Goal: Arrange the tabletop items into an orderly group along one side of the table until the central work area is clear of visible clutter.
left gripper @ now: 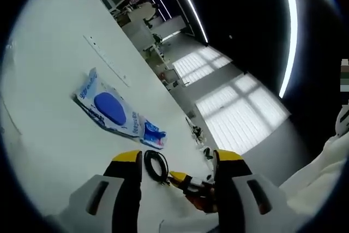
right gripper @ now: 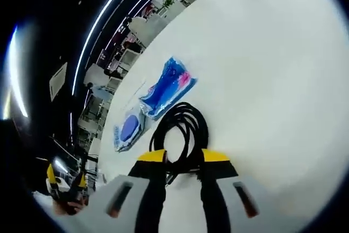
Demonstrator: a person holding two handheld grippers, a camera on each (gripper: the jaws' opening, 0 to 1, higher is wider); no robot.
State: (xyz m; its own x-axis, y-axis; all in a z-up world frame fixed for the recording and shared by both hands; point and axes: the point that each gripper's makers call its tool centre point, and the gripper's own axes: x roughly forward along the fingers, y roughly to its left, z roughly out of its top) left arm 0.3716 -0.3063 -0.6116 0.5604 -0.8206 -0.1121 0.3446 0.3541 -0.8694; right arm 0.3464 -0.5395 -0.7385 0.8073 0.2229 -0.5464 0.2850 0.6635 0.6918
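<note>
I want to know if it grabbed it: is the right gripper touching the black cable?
Touching. In the right gripper view, the cable runs between the right gripper jaws, pinched.

ceiling lights point(left gripper: 185, 4): long bright strips running above the table point(left gripper: 43, 69)
windows point(left gripper: 234, 107): bright, gridded, past the table's far edge
furniture point(right gripper: 131, 31): desks and chairs beyond the table's end

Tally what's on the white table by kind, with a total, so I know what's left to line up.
Blue-printed plastic packets: 2, the larger packet and the smaller packet, lying end to end.
Coiled black cables: 1, the cable, between the right gripper jaws.
Yellow-handled tools: 1, the tool, near the left gripper.
Total: 4
</note>
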